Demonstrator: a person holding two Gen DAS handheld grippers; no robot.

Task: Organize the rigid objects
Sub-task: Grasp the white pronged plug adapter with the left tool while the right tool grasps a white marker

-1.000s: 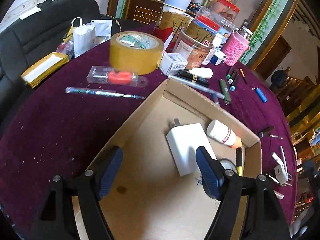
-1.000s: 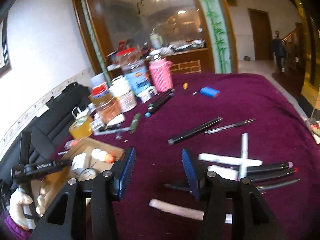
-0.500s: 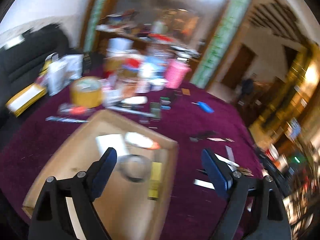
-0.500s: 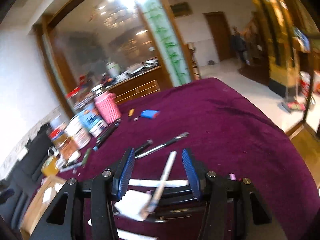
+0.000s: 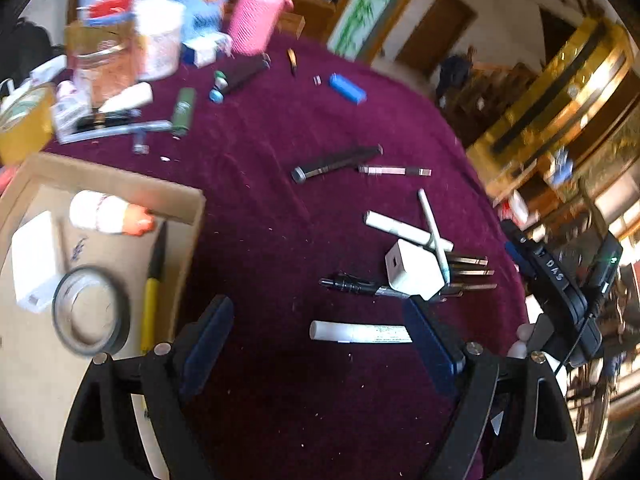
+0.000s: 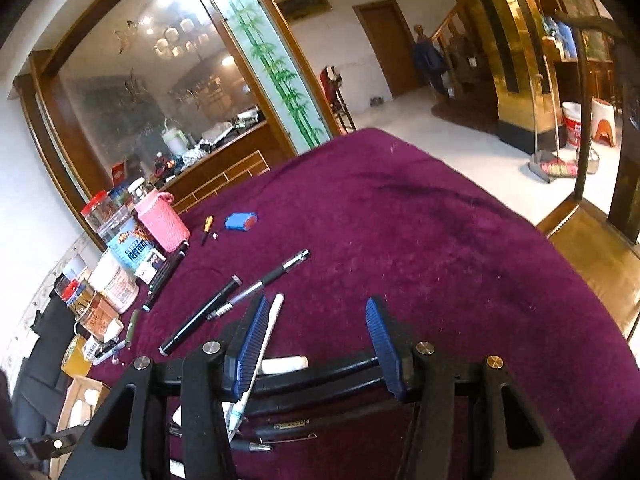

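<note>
1. The left gripper (image 5: 316, 328) hangs over the purple tablecloth (image 5: 256, 216) with its jaws spread wide and nothing between the pads; a white marker (image 5: 360, 332) lies on the cloth in the gap, its far end hidden behind the right-hand pad.
2. The right gripper (image 6: 316, 344) sits low over the cloth, jaws about half apart and gripping nothing; a thin white pen (image 6: 260, 356) runs along the outer face of its left pad, and dark pens (image 6: 320, 376) lie beneath the jaws.
3. Just beyond the left gripper, a white charger cube (image 5: 414, 274) rests on a heap of pens, with a black pen (image 5: 348, 283) poking out towards the box side and two white sticks (image 5: 408, 228) crossed over it.
4. The right gripper's black body and part of the hand holding it show at the right edge of the left wrist view, near that heap.
5. The cardboard box (image 5: 120, 178) lies left of the left gripper, apart from the loose pens. It holds a roll of black tape (image 5: 92, 312), a yellow-handled tool (image 5: 152, 300), a white adapter (image 5: 34, 260) and a small white bottle with an orange cap (image 5: 108, 214).
6. Farther out, a long black pen (image 5: 336, 163) and a silver pen (image 5: 394, 171) lie nearly end to end in mid-table.
7. Beyond them lie a green marker (image 5: 183, 110), a blue lighter (image 5: 347, 88) and a small orange-handled tool (image 5: 293, 61).
8. At the far edge stand a pink knitted bottle (image 6: 162, 222), jars (image 6: 116, 284) and a roll of yellow tape (image 5: 24, 124).
</note>
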